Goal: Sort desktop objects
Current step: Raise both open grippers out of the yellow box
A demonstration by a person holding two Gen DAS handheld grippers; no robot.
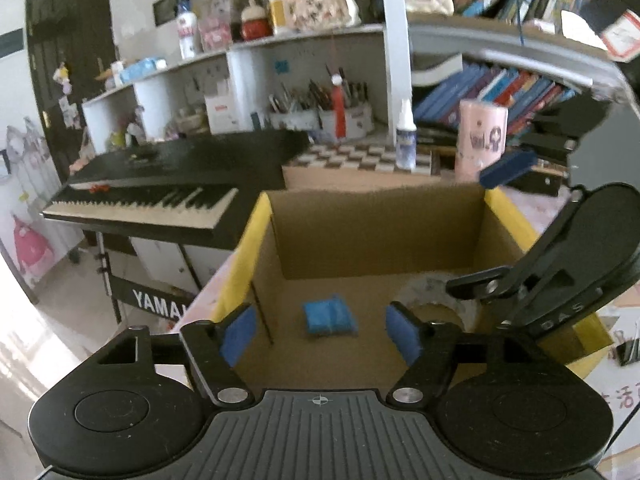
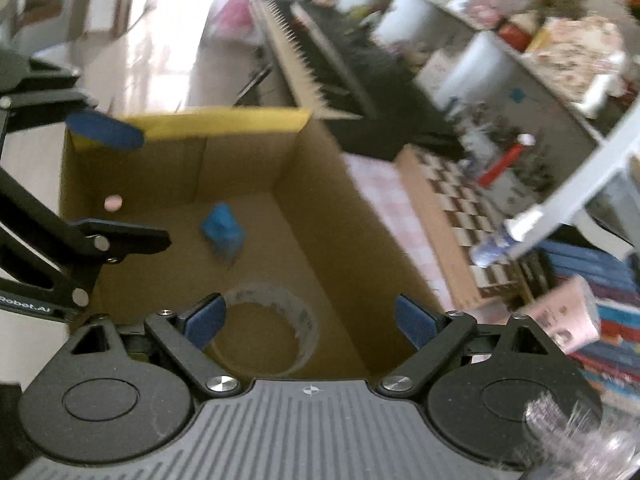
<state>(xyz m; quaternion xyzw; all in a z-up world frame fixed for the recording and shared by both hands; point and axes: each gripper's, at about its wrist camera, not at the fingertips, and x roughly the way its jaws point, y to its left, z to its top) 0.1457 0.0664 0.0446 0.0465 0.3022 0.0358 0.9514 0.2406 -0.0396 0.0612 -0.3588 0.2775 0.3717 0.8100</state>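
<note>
Blurred shelves (image 2: 500, 52), cardboard box (image 2: 240, 168) near wall hidden, tape roll (image 2: 276, 320) half-covered

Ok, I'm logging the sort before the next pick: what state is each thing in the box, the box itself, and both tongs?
Box: open-topped, upright.
Blue packet: lying loose on the box floor.
Tape roll: lying flat on the box floor, free.
Left tongs: open, empty, above the box.
Right tongs: open, empty, above the tape roll.
</note>
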